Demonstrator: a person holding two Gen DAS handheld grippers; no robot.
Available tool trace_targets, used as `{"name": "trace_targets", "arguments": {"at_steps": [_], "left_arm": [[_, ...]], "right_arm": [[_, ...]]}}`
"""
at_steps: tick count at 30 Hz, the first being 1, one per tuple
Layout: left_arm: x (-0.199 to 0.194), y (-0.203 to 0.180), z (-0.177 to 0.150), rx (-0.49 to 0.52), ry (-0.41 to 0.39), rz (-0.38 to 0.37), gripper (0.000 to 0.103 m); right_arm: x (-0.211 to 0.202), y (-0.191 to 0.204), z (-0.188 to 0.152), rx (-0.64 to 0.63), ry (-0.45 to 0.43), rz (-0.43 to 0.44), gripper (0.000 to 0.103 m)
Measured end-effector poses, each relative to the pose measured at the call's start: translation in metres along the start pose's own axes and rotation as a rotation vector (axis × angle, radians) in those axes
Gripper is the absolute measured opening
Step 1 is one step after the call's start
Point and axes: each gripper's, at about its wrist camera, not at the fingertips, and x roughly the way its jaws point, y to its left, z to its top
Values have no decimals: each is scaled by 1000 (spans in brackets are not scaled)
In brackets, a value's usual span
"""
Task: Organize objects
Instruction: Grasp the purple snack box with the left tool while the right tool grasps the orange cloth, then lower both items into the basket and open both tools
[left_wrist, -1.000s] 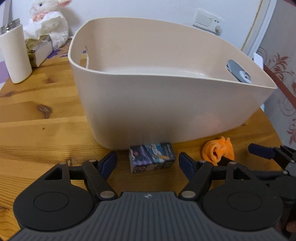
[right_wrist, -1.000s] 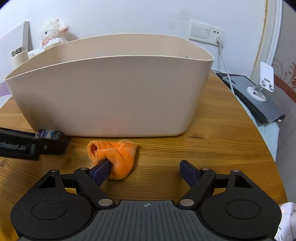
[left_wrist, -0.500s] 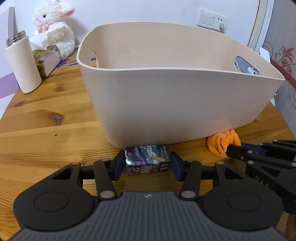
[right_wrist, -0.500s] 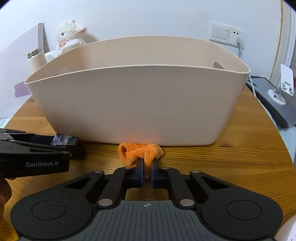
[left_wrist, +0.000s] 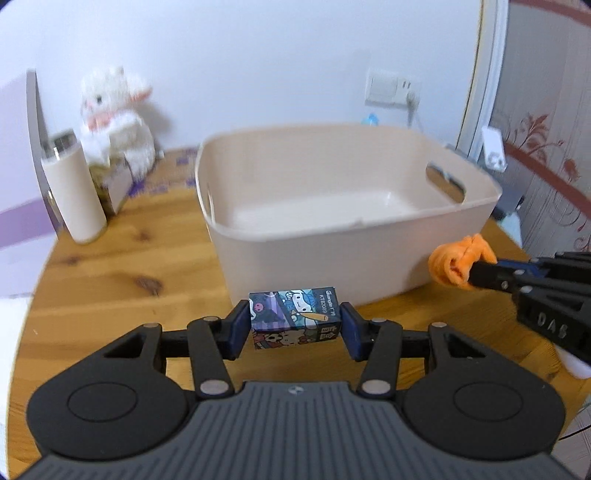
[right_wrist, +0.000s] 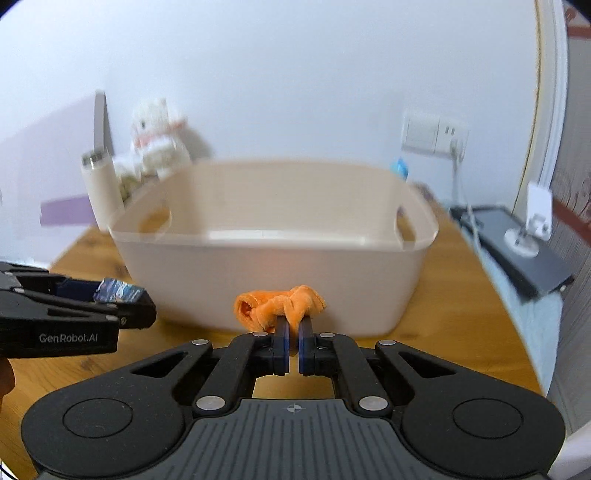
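Observation:
A beige plastic bin (left_wrist: 325, 254) with cut-out handles stands on the round wooden table (left_wrist: 122, 280); it also shows in the right wrist view (right_wrist: 280, 273). My left gripper (left_wrist: 294, 325) is shut on a small cartoon-printed box (left_wrist: 293, 319) and holds it above the table, in front of the bin's near wall. My right gripper (right_wrist: 293, 325) is shut on an orange cloth (right_wrist: 280, 304), lifted off the table in front of the bin. The cloth (left_wrist: 458, 264) and right gripper show at the right of the left wrist view. The box (right_wrist: 118, 290) shows at the left of the right wrist view.
A cream tumbler (left_wrist: 74, 192), a tissue box (left_wrist: 114, 184) and a white plush rabbit (left_wrist: 114, 118) stand at the table's back left. A wall socket (right_wrist: 436, 136) with a cable is behind the bin. A dark flat device with a white stand (right_wrist: 532, 236) lies right of the table.
Both grippers closed on their objects, the left on the box and the right on the orange cloth, then lifted them off the table and rose so the bin's inside shows.

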Motion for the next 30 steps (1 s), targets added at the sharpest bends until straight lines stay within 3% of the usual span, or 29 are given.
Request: {"name": "trace_targets", "arguments": {"at_steps": [6, 11, 21, 30], "left_arm": [[-27, 0, 29, 14, -109, 2, 53], [-19, -2, 60, 26, -135, 19, 53], [58, -15, 101, 43, -3, 10, 53], [112, -19, 96, 40, 137, -11, 54]], "right_arm": [[-29, -2, 31, -4, -105, -10, 4], [-25, -10, 58, 0, -150, -33, 4], [23, -21, 93, -9, -125, -90, 4], [80, -29, 89, -6, 6, -113, 4]]}}
